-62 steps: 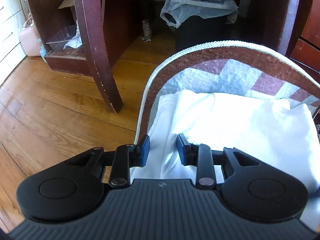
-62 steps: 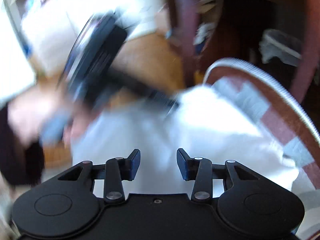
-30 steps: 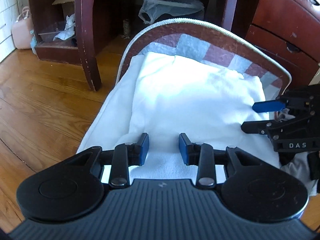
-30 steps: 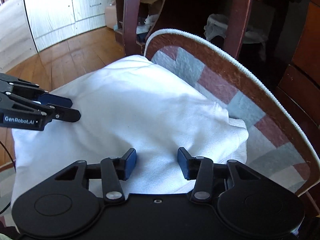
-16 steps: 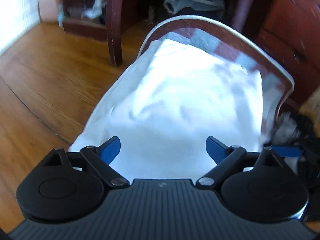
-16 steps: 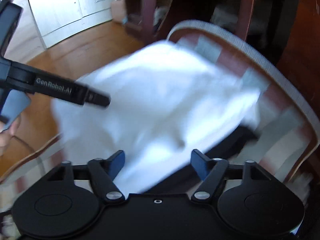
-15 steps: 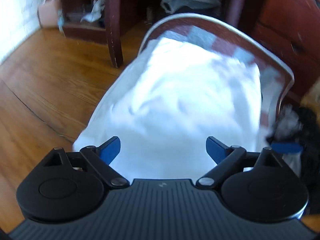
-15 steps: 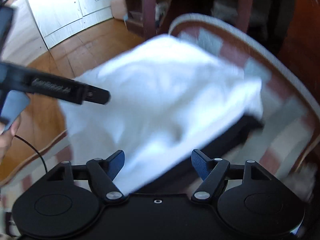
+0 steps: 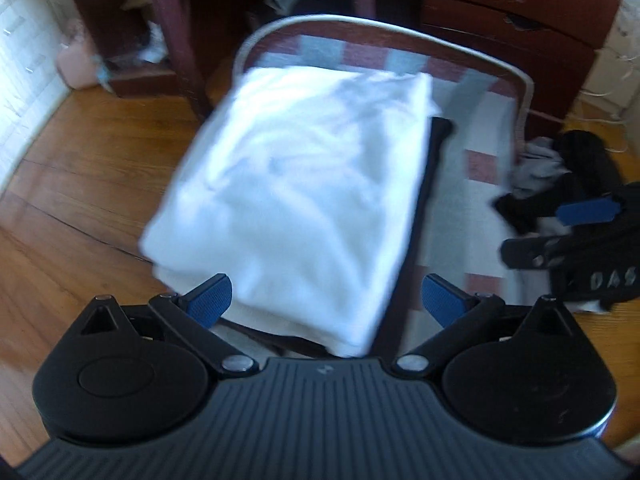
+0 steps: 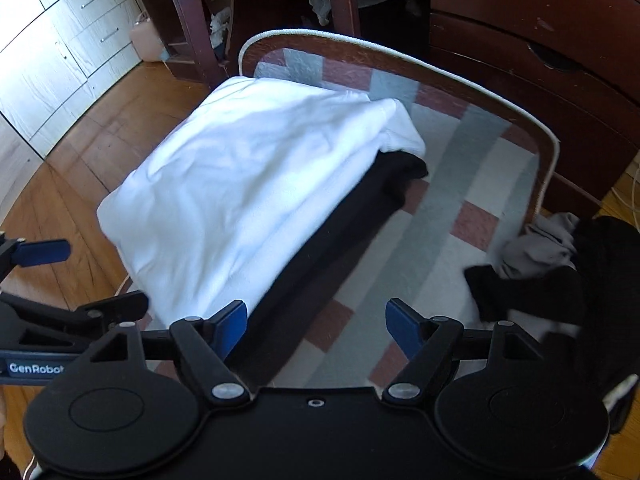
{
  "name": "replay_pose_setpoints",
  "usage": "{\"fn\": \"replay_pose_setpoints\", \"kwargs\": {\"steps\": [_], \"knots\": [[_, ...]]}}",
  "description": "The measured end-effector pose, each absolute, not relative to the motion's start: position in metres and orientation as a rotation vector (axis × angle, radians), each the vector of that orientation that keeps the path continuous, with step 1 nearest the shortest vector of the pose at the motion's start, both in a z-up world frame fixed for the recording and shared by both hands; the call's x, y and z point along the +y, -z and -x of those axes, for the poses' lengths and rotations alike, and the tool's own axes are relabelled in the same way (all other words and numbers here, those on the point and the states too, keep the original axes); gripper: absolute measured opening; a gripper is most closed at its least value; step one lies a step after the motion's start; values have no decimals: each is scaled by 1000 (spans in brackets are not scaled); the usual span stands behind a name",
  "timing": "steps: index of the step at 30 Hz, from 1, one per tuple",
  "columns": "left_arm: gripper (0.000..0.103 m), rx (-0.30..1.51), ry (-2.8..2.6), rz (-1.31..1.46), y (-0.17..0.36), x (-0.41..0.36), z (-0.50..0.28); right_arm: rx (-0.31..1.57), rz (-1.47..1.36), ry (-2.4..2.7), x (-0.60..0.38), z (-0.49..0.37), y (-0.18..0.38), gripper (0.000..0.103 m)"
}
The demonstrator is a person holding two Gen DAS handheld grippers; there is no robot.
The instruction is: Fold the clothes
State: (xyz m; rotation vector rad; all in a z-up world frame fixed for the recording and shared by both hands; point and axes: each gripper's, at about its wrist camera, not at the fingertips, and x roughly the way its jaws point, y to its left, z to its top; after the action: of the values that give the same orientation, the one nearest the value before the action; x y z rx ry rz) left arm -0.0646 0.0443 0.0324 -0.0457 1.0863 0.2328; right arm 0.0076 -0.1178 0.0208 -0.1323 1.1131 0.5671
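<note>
A folded white cotton garment (image 9: 296,184) lies on a folded black garment (image 10: 344,232), both on a checked red, grey and white rug with a pale corded edge (image 10: 460,184) over the wooden plank floor (image 9: 72,208). The left gripper (image 9: 326,300) and right gripper (image 10: 316,322) hover at the stack's near edge, jaws spread wide, gripping nothing. At the rug's right edge sits a loose heap of grey and black clothes (image 10: 560,264) (still unfolded).

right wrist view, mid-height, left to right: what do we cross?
Left tool → wooden floor → folded white garment → black garment under it → checked rug → pile of grey and black clothes.
</note>
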Motion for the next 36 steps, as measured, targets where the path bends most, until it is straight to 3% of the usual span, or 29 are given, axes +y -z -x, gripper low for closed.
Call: {"fn": "replay_pose_setpoints", "kwargs": {"steps": [13, 36], "knots": [[103, 1168, -201, -98, -57, 5, 57, 989, 272, -631, -137, 18, -71, 80], [103, 1178, -200, -88, -41, -14, 46, 1051, 171, -594, -158, 6, -56, 80]]}}
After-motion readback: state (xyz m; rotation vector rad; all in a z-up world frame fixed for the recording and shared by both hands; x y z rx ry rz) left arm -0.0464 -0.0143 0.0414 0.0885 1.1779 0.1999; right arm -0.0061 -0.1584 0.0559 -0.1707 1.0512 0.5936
